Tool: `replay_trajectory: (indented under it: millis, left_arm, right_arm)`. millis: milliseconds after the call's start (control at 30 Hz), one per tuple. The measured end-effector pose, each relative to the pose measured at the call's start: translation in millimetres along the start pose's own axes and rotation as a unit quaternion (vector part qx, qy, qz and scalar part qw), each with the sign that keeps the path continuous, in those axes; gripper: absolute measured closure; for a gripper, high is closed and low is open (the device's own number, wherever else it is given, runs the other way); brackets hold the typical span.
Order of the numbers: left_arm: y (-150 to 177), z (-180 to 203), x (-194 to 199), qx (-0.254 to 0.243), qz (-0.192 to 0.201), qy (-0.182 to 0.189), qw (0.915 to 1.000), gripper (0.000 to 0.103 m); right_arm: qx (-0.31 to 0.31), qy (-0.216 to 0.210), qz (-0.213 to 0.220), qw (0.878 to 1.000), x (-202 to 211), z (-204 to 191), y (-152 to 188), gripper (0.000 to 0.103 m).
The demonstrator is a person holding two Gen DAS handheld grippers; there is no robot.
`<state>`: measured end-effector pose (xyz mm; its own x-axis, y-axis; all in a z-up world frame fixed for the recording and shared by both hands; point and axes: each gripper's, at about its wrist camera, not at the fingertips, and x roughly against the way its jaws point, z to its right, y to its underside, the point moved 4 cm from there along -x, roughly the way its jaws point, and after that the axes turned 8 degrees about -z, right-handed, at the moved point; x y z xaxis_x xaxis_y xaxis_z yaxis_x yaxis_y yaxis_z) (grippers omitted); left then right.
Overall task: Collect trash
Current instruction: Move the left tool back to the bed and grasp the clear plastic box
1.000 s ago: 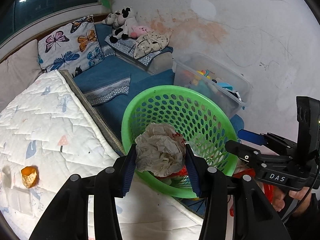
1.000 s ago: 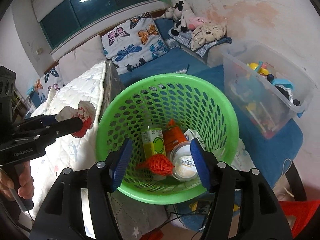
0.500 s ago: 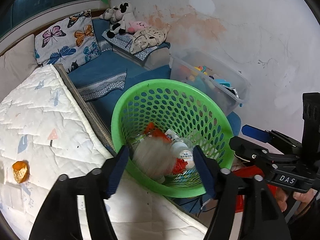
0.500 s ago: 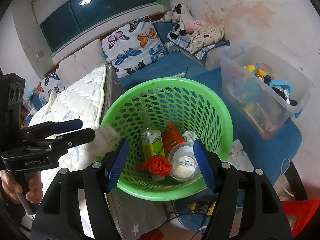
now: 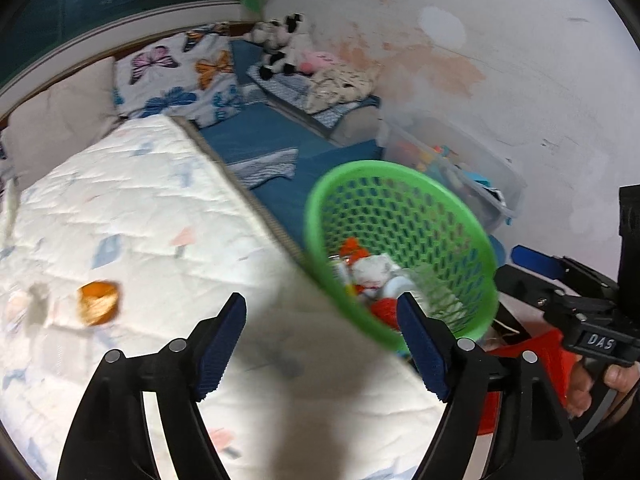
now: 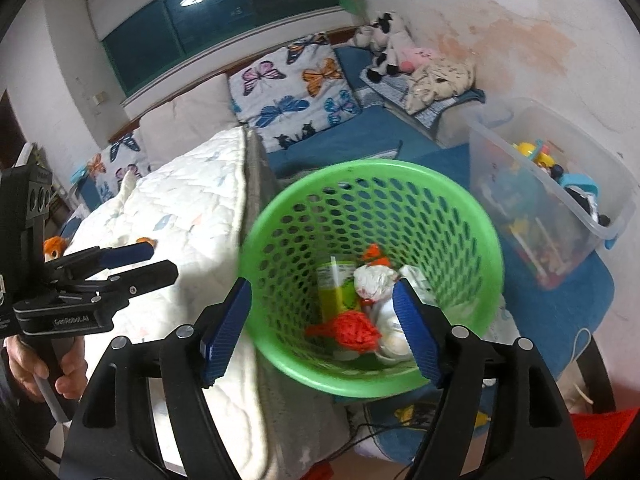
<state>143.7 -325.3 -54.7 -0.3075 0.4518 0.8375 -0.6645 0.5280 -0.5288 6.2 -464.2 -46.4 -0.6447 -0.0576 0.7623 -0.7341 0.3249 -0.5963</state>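
Note:
A green perforated basket [image 6: 360, 168] stands beside the white mattress [image 6: 180, 208]. In it lie a crumpled paper ball [image 6: 374, 280], a green carton [image 6: 334, 288], a red net wad [image 6: 354, 328] and a white lidded cup [image 6: 390, 336]. My right gripper [image 6: 322, 296] hovers over the basket's near rim, its jaws opening, gripping nothing. My left gripper [image 5: 320, 312] is over the mattress edge, left of the basket [image 5: 380, 166], jaws opening and empty. The paper ball [image 5: 374, 270] lies inside the basket. An orange wrapper [image 5: 98, 302] lies on the mattress, left of that gripper.
A clear plastic box of toys [image 6: 552, 200] sits right of the basket on blue bedding. Butterfly pillows [image 6: 296, 92] and plush toys [image 6: 384, 48] line the far wall. A red object [image 6: 600, 432] lies low at the right. A hand [image 6: 36, 368] holds the left gripper.
The left gripper let go of the crumpled paper, which dropped into the basket, then swung left over the mattress. Both pairs of jaws have widened.

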Motion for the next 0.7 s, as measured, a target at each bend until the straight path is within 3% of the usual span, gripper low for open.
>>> replay_trajectory:
  millis: [233,400,567,700]
  left_arm:
    - [21.5,-60.9,26.4,0.040,0.019,-0.063,0.9971,0.025]
    - [38.7,-116.5,39.8,0.084,0.024,-0.118,0.9891,0.025]
    - [55.9,-168.8,47.0,0.127,0.021,-0.152,0.9799,0.019]
    - [71.0,-194.4,44.8,0.144,0.017,-0.155,0.9771,0.014]
  right_arm:
    - [0.032,-0.022,-0.002,0.999,-8.8,-36.4,-5.0,0.025]
    - [0.053,-0.038,-0.008,0.998,-17.9,-60.9,-10.4,0.024]
    - [0.071,-0.054,-0.013,0.996,-26.8,-85.2,-13.6,0.023]
    - [0.085,-0.064,-0.021,0.994,-36.6,-105.0,-15.3,0.022]
